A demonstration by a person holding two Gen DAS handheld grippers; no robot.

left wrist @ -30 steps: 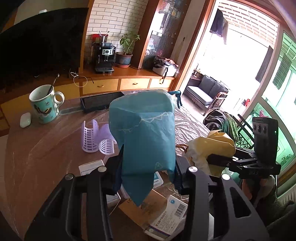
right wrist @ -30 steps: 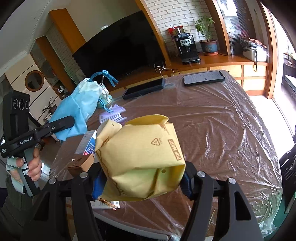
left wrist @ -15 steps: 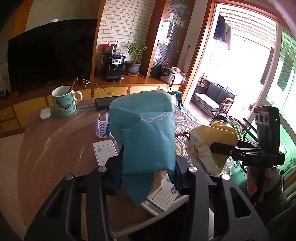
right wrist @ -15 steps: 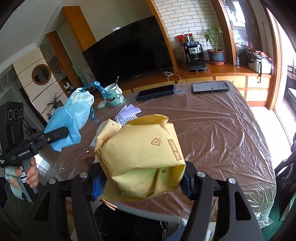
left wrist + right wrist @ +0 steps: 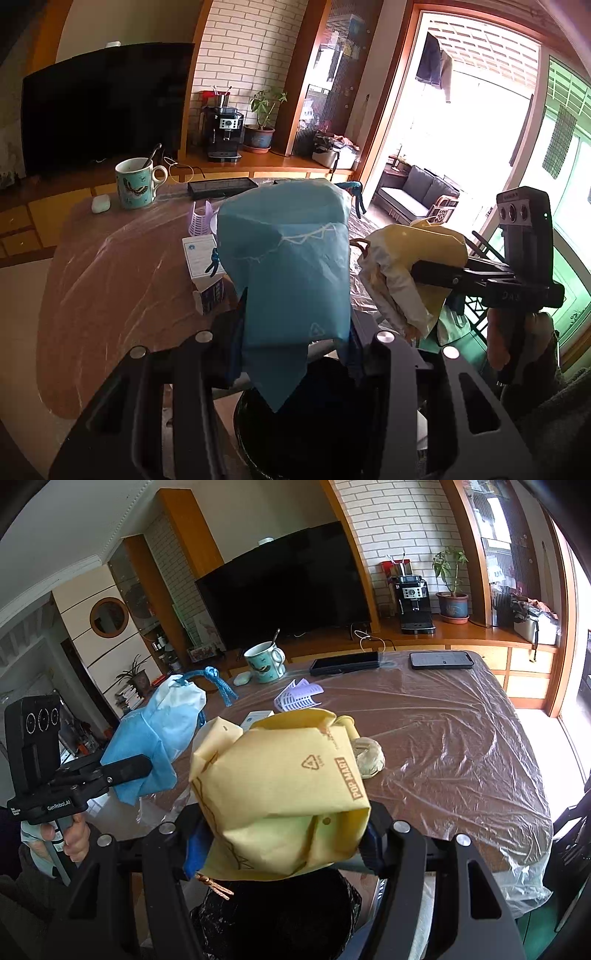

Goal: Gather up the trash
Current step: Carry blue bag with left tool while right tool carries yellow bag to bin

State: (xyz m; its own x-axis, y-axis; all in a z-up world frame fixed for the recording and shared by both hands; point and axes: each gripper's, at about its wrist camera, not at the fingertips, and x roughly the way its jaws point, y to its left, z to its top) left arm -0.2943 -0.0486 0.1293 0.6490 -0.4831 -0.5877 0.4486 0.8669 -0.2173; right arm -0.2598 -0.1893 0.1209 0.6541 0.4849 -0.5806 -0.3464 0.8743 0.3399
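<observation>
My left gripper (image 5: 291,332) is shut on a light blue bag (image 5: 288,258) with a blue drawstring, held upright over the table's near edge. My right gripper (image 5: 280,834) is shut on a yellow paper bag (image 5: 280,775) printed POP MART. A black-lined trash bin (image 5: 317,417) sits just below both grippers, partly hidden by the bags; in the right wrist view the bin (image 5: 280,915) lies under the yellow bag. The right view shows the blue bag (image 5: 155,738) at left; the left view shows the yellow bag (image 5: 417,251) at right. A crumpled paper ball (image 5: 367,757) lies on the table.
The table (image 5: 443,738) is covered in clear plastic film. On it stand a mug (image 5: 264,661) with a spoon, a phone (image 5: 441,660), a black flat case (image 5: 345,662), purple plastic mesh (image 5: 299,699) and small boxes (image 5: 201,254). A hand (image 5: 75,834) grips the left tool.
Both grippers have drawn back from over the table to its near edge, each still holding its bag. The black bin has come into view beneath them.
</observation>
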